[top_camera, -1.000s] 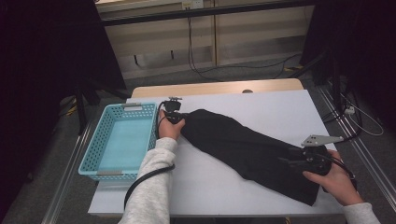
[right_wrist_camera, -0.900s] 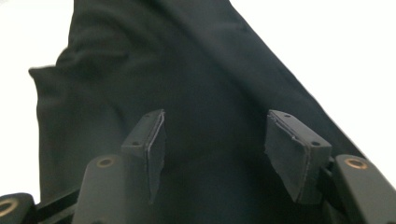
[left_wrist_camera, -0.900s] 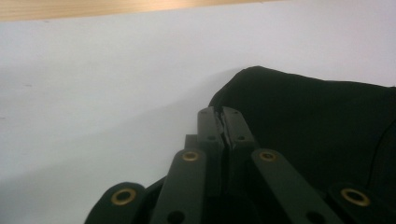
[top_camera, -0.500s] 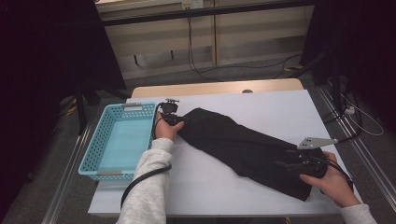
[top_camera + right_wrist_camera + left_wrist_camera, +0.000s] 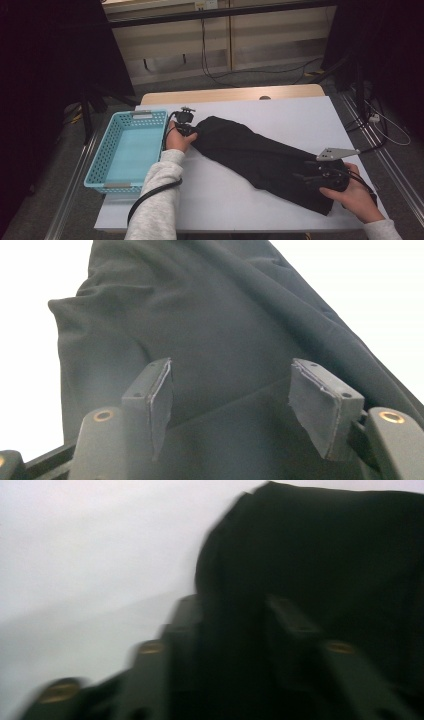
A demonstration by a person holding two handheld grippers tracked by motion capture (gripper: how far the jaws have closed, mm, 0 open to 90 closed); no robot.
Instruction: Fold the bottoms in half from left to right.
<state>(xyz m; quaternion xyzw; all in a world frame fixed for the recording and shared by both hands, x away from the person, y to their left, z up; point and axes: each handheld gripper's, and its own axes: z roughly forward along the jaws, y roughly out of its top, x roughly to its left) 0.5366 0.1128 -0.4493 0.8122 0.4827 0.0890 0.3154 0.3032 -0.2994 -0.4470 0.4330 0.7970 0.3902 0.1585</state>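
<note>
A black garment [image 5: 260, 155] lies folded in a long strip slanting across the white table [image 5: 300, 115]. My left gripper [image 5: 192, 131] sits at its far left end. In the blurred left gripper view its jaws [image 5: 232, 610] stand apart astride the cloth's edge [image 5: 325, 555] and have just been closing. My right gripper [image 5: 300, 172] rests over the near right end. There its pads [image 5: 240, 385] are wide apart above the cloth [image 5: 210, 315] with nothing pinched, after opening slightly.
A light blue plastic basket [image 5: 97, 165] stands at the table's left edge, right beside my left hand. Bare white table runs in front of and behind the garment. Cables and dark stands are on the floor beyond the table.
My left hand has shifted only slightly at the garment's left end. The right hand and the garment lie as before.
</note>
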